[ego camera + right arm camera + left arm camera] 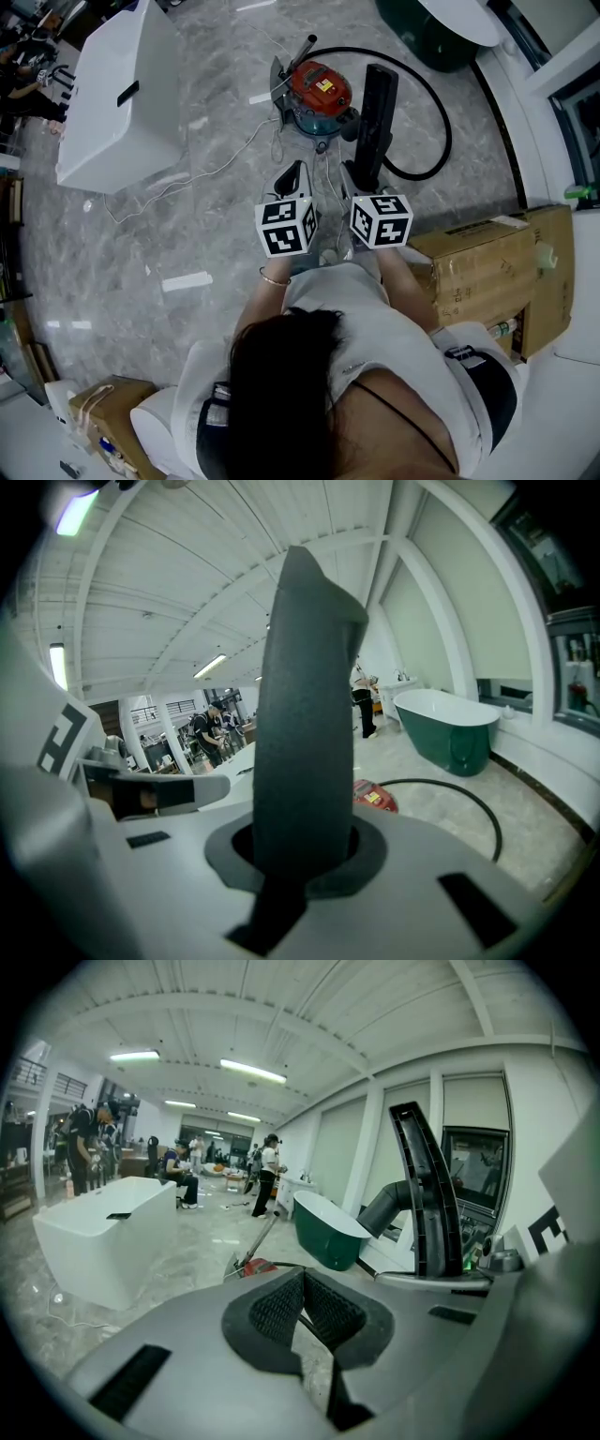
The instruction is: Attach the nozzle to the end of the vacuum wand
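Note:
My right gripper (362, 176) is shut on a long black nozzle (376, 117), which stands up between its jaws and fills the right gripper view (305, 714). In the left gripper view the same nozzle (424, 1194) rises at the right, with a grey neck on its side. My left gripper (292, 174) is beside it on the left, shut with nothing between its pads (281, 1309). Ahead on the floor sits the red and teal vacuum (319, 92). Its thin metal wand (303, 52) slants away from the body and also shows leaning in the left gripper view (255, 1239).
A black hose (441, 131) loops over the floor right of the vacuum. A white tub (122, 94) stands at the left, a green tub (431, 33) at the back. Cardboard boxes (487, 272) are at my right, and a white cable (216, 169) trails over the marble floor.

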